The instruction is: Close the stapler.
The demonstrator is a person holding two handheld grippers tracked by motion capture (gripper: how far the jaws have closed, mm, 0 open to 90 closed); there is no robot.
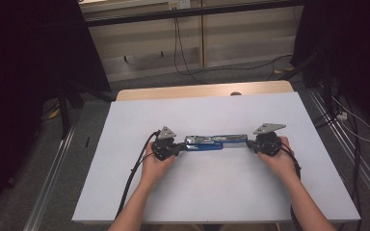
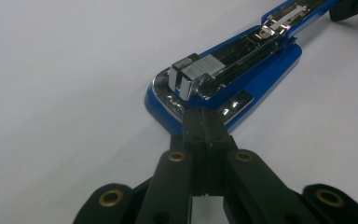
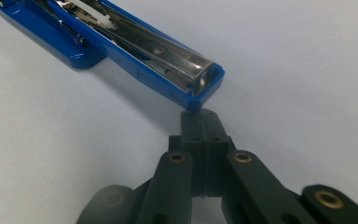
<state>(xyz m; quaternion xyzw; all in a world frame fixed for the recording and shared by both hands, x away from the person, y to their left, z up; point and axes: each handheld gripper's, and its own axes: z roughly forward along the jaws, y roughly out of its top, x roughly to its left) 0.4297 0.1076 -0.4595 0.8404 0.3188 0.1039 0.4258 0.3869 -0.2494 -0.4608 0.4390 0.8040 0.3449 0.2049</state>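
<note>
A blue stapler (image 1: 212, 142) lies swung open flat on the white table (image 1: 212, 197), running left to right between my two hands. In the left gripper view its metal magazine (image 2: 242, 53) faces up with a block of staples (image 2: 200, 70) at the near end. My left gripper (image 1: 179, 147) (image 2: 203, 119) is shut, its tips resting on the front of the stapler's blue base (image 2: 270, 70) with nothing between them. My right gripper (image 1: 249, 143) (image 3: 199, 116) is shut too, its tips touching the end corner of the stapler's open arm (image 3: 135, 56).
A wooden strip (image 1: 202, 90) borders the table's far edge. Beyond it, cables (image 1: 183, 57) trail over the floor in front of pale wooden cabinets. Dark curtains and stand legs (image 1: 65, 103) flank the table on both sides.
</note>
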